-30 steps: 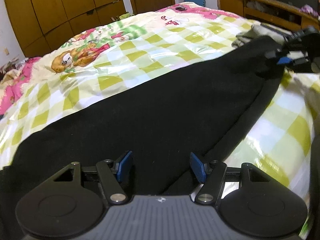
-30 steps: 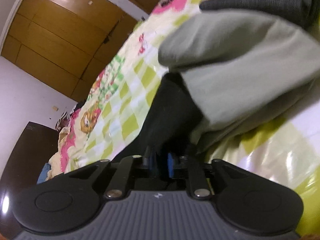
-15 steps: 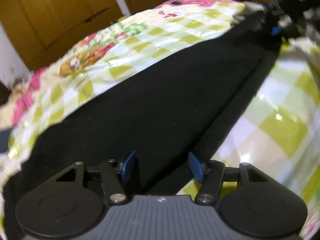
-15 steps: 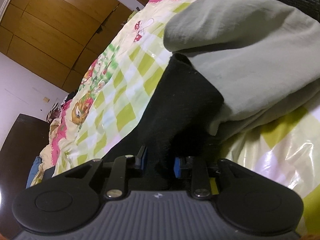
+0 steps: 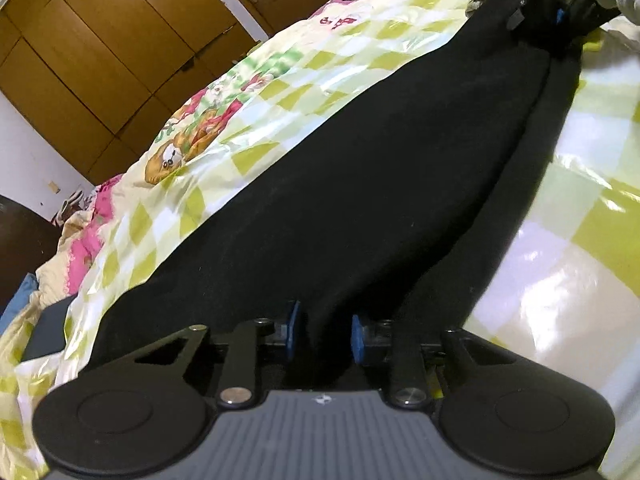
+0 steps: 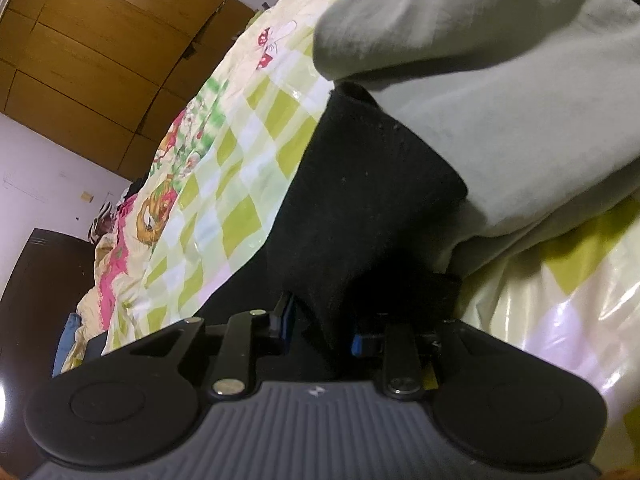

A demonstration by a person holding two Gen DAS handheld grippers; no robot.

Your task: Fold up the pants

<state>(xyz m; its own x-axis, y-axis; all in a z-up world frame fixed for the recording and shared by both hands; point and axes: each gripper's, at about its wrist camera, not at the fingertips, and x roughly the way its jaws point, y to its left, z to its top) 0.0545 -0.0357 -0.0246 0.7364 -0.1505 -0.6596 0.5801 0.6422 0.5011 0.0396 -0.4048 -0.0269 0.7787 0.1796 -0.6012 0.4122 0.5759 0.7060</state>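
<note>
Black pants (image 5: 380,160) lie stretched along a checked bedspread (image 5: 580,240). My left gripper (image 5: 325,332) is low at the near end, its jaws closing, and a raised fold of the black cloth is pinched between its blue pads. At the far end my right gripper (image 5: 552,4) sits on the pants. In the right wrist view the right gripper (image 6: 322,334) has its jaws closing on the black pants (image 6: 368,184), whose end bunches up between its pads.
A pale grey-green garment (image 6: 480,80) lies on the bed right behind the pants' end. Brown wardrobe doors (image 5: 100,40) stand beyond the bed. Dark furniture (image 6: 24,280) is at the left edge.
My left gripper sank onto the pants, rolled, and its wide jaws came together on a fold of cloth. The right jaws narrowed a little on the pants' end.
</note>
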